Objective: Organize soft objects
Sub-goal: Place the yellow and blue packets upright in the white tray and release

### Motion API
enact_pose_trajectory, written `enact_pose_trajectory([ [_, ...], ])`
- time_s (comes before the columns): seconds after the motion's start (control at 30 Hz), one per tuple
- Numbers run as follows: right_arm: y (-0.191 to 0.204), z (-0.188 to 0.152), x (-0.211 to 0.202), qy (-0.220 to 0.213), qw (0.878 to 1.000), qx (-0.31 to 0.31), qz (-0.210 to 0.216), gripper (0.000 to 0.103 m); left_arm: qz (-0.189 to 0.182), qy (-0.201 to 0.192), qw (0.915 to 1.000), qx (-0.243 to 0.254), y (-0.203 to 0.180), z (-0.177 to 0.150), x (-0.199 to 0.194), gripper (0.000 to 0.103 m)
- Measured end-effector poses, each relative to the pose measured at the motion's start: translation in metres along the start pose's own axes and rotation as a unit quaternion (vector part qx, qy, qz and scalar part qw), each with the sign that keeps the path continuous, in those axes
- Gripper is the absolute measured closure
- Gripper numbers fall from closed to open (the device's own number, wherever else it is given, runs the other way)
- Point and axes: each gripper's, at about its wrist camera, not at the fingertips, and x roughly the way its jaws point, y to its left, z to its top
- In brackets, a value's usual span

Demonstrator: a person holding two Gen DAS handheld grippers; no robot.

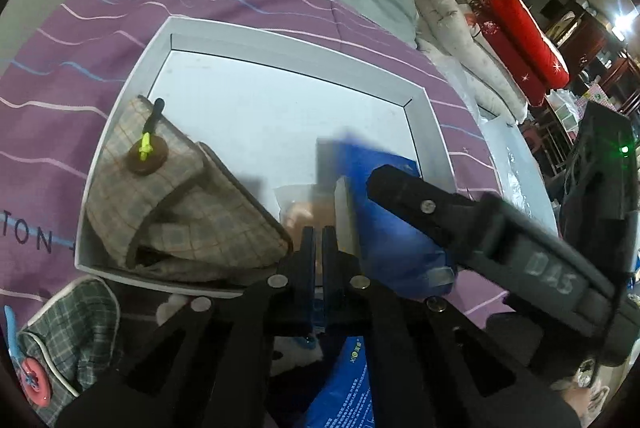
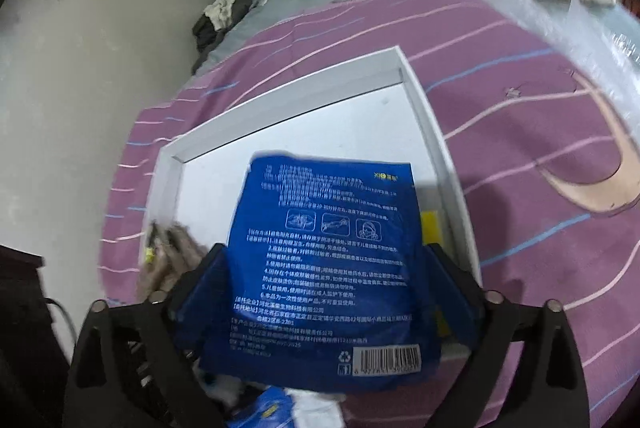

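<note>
A bed covered in a purple striped sheet [image 1: 72,40] carries a shallow white cardboard box [image 2: 436,132]. In the box's near left corner lies a folded beige checked cloth item [image 1: 176,212] with a brown button. A flat blue plastic packet printed with white text [image 2: 332,252] hangs over the box's right part, lying between the spread jaws of the right claw [image 2: 332,284], which stand wide open beside its edges. The left claw [image 1: 318,248] is closed, fingers together at the box's near edge, with nothing visibly gripped.
</note>
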Motion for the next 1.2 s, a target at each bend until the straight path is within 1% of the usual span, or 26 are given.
enact_pose_trajectory([
  [0.1,0.0,0.0,-0.002,0.006,1.0,0.006,0.004,0.0,0.002,0.004,1.0,-0.001,0.0,0.0,0.002,0.101],
  [0.2,-0.003,0.001,-0.007,-0.005,1.0,0.022,0.014,0.0,0.006,0.003,1.0,-0.001,0.0,0.0,0.002,0.101],
  [0.27,-0.004,0.001,-0.017,-0.027,0.999,0.031,0.013,0.0,0.006,-0.001,1.0,-0.005,0.002,0.001,0.001,0.101],
  [0.3,-0.003,0.002,-0.024,-0.045,0.999,0.026,0.003,0.001,0.004,-0.003,1.0,-0.008,0.003,0.001,-0.001,0.101],
  [0.37,0.002,0.002,-0.037,-0.07,0.997,0.007,-0.016,0.011,0.002,-0.005,0.9999,-0.012,0.005,0.002,-0.002,0.101],
  [0.4,0.003,0.002,-0.041,-0.075,0.997,0.003,-0.015,0.024,0.002,-0.006,0.9999,-0.014,0.006,0.002,-0.002,0.101],
  [0.43,0.005,0.002,-0.044,-0.074,0.997,0.002,-0.009,0.039,0.002,-0.006,0.9999,-0.015,0.007,0.002,-0.002,0.101],
  [0.47,0.006,0.003,-0.043,-0.07,0.998,0.002,-0.001,0.046,0.001,-0.006,0.9998,-0.016,0.007,0.002,-0.003,0.101],
  [0.5,0.007,0.002,-0.04,-0.06,0.998,0.001,0.013,0.055,0.0,-0.006,0.9998,-0.017,0.007,0.002,-0.003,0.101],
  [0.53,0.008,0.002,-0.035,-0.049,0.999,0.0,0.021,0.061,-0.001,-0.006,0.9998,-0.018,0.008,0.002,-0.003,0.101],
  [0.57,0.011,0.0,-0.028,-0.034,0.999,-0.003,0.023,0.064,-0.002,-0.006,0.9998,-0.018,0.008,0.002,-0.003,0.101],
  [0.6,0.014,-0.002,-0.019,-0.015,1.0,-0.009,0.013,0.07,-0.002,-0.005,0.9998,-0.019,0.008,0.002,-0.003,0.101],
  [0.63,0.015,-0.004,-0.013,-0.001,1.0,-0.013,-0.001,0.073,-0.002,-0.005,0.9998,-0.019,0.008,0.002,-0.003,0.101],
  [0.67,0.017,-0.007,-0.005,0.014,1.0,-0.018,-0.02,0.073,-0.003,-0.005,0.9998,-0.02,0.008,0.001,-0.003,0.101],
  [0.73,0.017,-0.009,-0.001,0.019,0.999,-0.024,-0.032,0.073,-0.005,-0.005,0.9997,-0.021,0.009,0.001,-0.004,0.101],
  [0.87,0.007,-0.007,-0.002,0.007,0.998,-0.015,-0.066,0.073,-0.003,-0.006,0.9998,-0.019,0.008,0.001,-0.003,0.101],
  [0.9,0.003,-0.007,-0.002,0.005,0.998,-0.012,-0.065,0.074,-0.001,-0.005,0.9998,-0.018,0.007,0.001,-0.003,0.101],
  [0.93,-0.001,-0.006,-0.002,0.004,0.998,-0.007,-0.063,0.076,0.0,-0.005,0.9999,-0.016,0.007,0.001,-0.003,0.101],
  [1.03,-0.006,-0.005,-0.002,-0.002,0.998,-0.002,-0.059,0.077,0.002,-0.004,0.9999,-0.015,0.006,0.0,-0.002,0.101],
  [1.1,-0.008,-0.005,-0.002,-0.008,0.998,-0.01,-0.069,0.077,0.003,-0.002,0.9999,-0.016,0.006,0.0,-0.002,0.101],
  [1.2,-0.009,-0.006,-0.001,-0.014,0.995,-0.023,-0.096,0.078,0.003,-0.001,0.9999,-0.014,0.006,0.0,-0.002,0.101],
])
